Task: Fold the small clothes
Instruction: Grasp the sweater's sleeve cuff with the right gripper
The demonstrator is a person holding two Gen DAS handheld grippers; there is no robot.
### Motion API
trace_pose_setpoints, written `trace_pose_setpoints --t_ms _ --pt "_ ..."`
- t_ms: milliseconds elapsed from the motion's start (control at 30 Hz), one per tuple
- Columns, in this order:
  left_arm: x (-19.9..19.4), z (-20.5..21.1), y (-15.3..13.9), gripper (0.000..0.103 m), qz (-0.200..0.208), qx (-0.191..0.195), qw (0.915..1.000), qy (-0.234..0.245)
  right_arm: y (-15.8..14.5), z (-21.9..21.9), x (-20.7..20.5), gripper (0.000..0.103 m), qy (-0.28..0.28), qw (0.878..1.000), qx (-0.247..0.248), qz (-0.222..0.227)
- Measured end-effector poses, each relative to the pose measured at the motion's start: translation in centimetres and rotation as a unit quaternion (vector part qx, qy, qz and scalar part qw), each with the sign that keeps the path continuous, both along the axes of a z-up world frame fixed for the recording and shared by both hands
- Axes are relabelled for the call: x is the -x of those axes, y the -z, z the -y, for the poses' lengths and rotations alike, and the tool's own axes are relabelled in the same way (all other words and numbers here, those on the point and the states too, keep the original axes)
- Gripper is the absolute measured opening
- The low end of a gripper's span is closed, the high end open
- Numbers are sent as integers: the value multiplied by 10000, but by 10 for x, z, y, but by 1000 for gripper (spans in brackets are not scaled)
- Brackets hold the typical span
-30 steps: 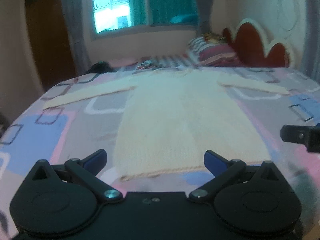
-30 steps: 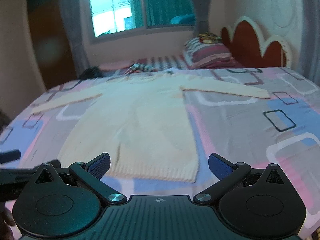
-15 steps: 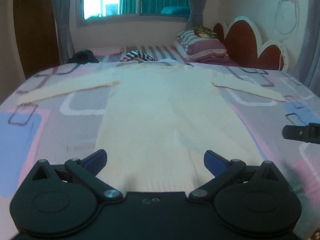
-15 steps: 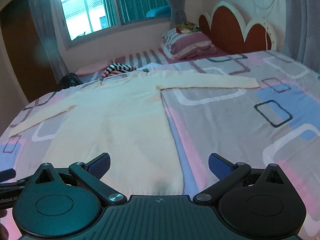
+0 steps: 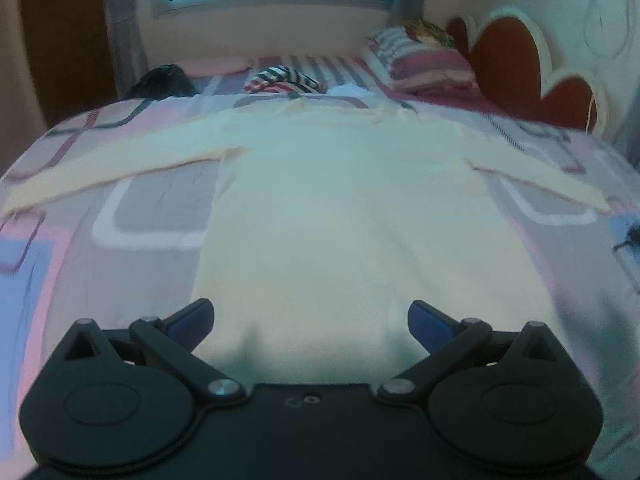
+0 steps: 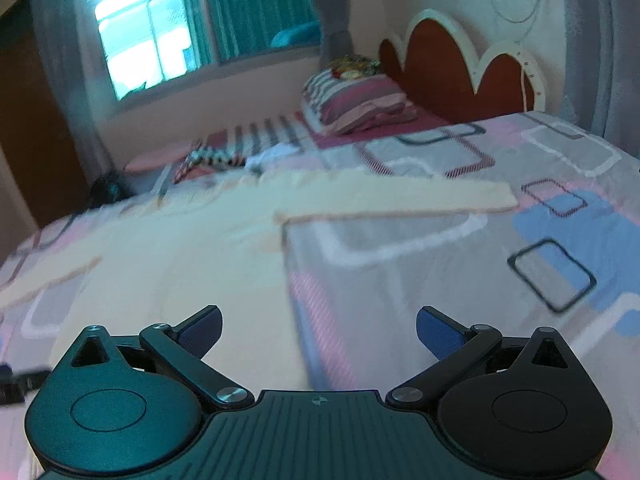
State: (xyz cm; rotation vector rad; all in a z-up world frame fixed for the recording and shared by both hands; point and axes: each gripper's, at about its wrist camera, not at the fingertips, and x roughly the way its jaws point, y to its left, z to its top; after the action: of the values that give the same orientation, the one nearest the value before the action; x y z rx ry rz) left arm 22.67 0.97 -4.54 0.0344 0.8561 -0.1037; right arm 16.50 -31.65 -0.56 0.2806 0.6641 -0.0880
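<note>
The left gripper (image 5: 310, 312) is held level above the cream sweater (image 5: 340, 216), jaws spread wide and empty. The right gripper (image 6: 318, 326) is tilted, jaws likewise spread, straddling the sweater's right side edge. The sweater lies flat across the middle of the bed (image 6: 460, 264), sleeves outstretched. Compared with half a second earlier, both grippers have advanced; the hem is out of view.
</note>
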Motion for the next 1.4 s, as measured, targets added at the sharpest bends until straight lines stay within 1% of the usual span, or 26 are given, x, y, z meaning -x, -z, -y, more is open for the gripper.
trace_pose_setpoints --t_ms 67,133,233,300,333,367,400,433,500,533,567,600,633,667,767,833,900,967,1100,1133,1167,1200,1233,1267,1333,1400 --pt "-16 -4 3 102 70 17 10000 -44 -1 19 -19 103 180 9997 -18 132" --pt "-33 -7 3 102 197 -85 9997 -140 -2 38 -36 102 335 9990 -57 302" --pt "-60 -12 1 102 329 -103 9990 -299 1 66 -61 102 603 9972 -88 433" --pt "-81 -15 3 102 376 -280 9975 -527 8 89 -79 102 837 9953 -99 484" --pt "-90 -17 6 102 383 -325 9969 -597 13 103 -89 95 963 9941 -121 479" --pt "-99 -21 9 102 404 -333 9963 -679 18 114 -97 77 1064 9931 -141 468" --pt "-105 -24 10 101 426 -317 9959 -732 22 123 -103 71 1148 9923 -165 430" --pt "-112 -28 12 101 454 -291 9955 -777 30 137 -112 69 1279 9908 -224 371" --pt "-120 -34 16 101 492 -298 9949 -823 41 156 -122 69 1458 9882 -302 357" --pt "-123 -37 17 100 561 -334 9940 -883 47 168 -128 66 1540 9867 -369 374" --pt "-127 -39 18 99 599 -354 9933 -928 53 177 -133 56 1597 9856 -411 381" --pt "-130 -41 20 96 627 -335 9929 -953 60 187 -138 50 1653 9847 -439 348" --pt "-133 -43 22 95 629 -299 9928 -970 67 194 -142 43 1716 9835 -479 301" --pt "-137 -44 25 95 604 -286 9929 -983 77 206 -148 39 1817 9811 -621 253" --pt "-151 -41 35 96 507 -398 9929 -995 104 235 -157 38 2204 9693 -1088 110" --pt "-159 -41 41 97 467 -397 9931 -1000 117 249 -161 38 2411 9619 -1284 48" --pt "-166 -40 46 97 422 -383 9933 -1008 131 264 -164 38 2576 9522 -1644 17" --pt "-169 -40 50 98 406 -402 9934 -999 135 274 -165 38 2611 9484 -1793 143" --pt "-170 -39 56 99 352 -398 9937 -987 135 284 -169 37 2705 9422 -1961 233" --pt "-169 -40 57 99 338 -400 9936 -999 136 286 -169 31 2730 9411 -1978 253" --pt "-170 -42 57 99 323 -385 9937 -998 135 287 -171 22 2766 9413 -1925 218" --pt "-169 -43 58 99 313 -387 9938 -992 135 288 -173 18 2806 9410 -1884 183" --pt "-168 -44 58 99 321 -413 9937 -991 135 290 -173 8 2861 9392 -1890 167" --pt "-168 -44 58 99 323 -430 9936 -992 136 292 -172 3 2900 9382 -1883 153" --pt "-166 -48 57 99 316 -420 9938 -982 137 292 -177 3 2883 9404 -1798 132" --pt "-165 -51 56 99 325 -445 9937 -979 130 283 -182 3 2807 9484 -1475 79"
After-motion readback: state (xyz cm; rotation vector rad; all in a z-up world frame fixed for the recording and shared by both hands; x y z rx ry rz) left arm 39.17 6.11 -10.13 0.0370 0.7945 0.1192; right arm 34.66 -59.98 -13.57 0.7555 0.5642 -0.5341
